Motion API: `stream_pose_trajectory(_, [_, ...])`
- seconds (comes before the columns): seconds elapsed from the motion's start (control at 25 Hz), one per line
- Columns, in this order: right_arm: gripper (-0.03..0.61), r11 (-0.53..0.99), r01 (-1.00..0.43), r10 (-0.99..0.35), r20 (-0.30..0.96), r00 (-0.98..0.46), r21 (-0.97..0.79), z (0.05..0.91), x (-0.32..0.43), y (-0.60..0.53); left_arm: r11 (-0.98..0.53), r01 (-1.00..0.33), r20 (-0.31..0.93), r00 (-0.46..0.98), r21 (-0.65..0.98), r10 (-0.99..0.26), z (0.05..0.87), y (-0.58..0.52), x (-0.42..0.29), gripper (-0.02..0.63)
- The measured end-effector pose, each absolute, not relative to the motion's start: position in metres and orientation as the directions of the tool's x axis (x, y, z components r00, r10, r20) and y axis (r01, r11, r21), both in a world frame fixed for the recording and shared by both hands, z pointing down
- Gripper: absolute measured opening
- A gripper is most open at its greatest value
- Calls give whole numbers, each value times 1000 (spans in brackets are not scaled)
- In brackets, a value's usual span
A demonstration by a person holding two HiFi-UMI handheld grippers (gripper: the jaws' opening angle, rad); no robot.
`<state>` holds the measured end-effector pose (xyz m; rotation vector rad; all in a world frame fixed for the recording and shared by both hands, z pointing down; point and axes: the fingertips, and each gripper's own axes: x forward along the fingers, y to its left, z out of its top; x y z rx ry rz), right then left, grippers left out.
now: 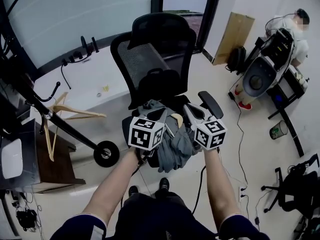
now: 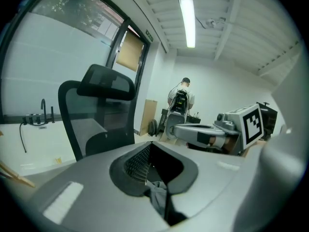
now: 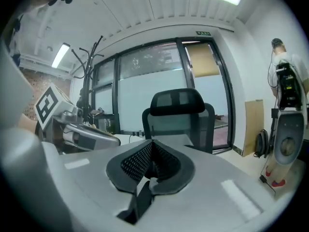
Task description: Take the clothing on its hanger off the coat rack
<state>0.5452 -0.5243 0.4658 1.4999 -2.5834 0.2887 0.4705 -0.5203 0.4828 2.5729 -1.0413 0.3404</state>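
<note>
Grey clothing (image 1: 175, 144) on a wooden hanger (image 1: 175, 118) hangs bunched between my two grippers, above the seat of a black office chair (image 1: 155, 59). My left gripper (image 1: 159, 115) is shut on a fold of the grey fabric (image 2: 157, 192), which shows between its pads. The right gripper (image 1: 190, 113) sits just right of the hanger's end. Its jaws (image 3: 150, 178) are pressed together; I make out no cloth between them. The black coat rack (image 1: 60, 124) stands apart at the left, with bare wooden hangers (image 1: 67, 115) on it.
The chair is directly in front of and under the clothing. A wooden cabinet (image 1: 50, 164) stands at the left. At the right are a white machine (image 1: 260, 76), a person (image 1: 295, 29), a desk frame, cables on the floor and another dark chair (image 1: 295, 189).
</note>
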Motion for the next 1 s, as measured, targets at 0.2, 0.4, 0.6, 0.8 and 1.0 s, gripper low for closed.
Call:
stream_pose_trajectory(0.2, [2,498,-864,-854,130,-504,-75,411,535,-513,-706,-681,272,728,192,-629,435,-516,469,12])
stream_pose_trajectory(0.4, [2,509,-860,-856,77,-510,-39,372,525,-506,-731,-663,213,747,162,-630,399,-515,466,12])
stream_pose_trajectory(0.6, [2,505,-863,-862,45,-506,-29,352,519,-499,-748,-648,177,761,146,-625,378,-511,462,12])
stream_pose_trajectory(0.8, [2,497,-867,-867,36,-498,-26,345,515,-496,-760,-635,160,772,139,-616,370,-507,461,12])
stream_pose_trajectory(1.0, [2,484,-875,-874,35,-485,-30,342,516,-495,-768,-625,157,780,138,-606,367,-504,462,12])
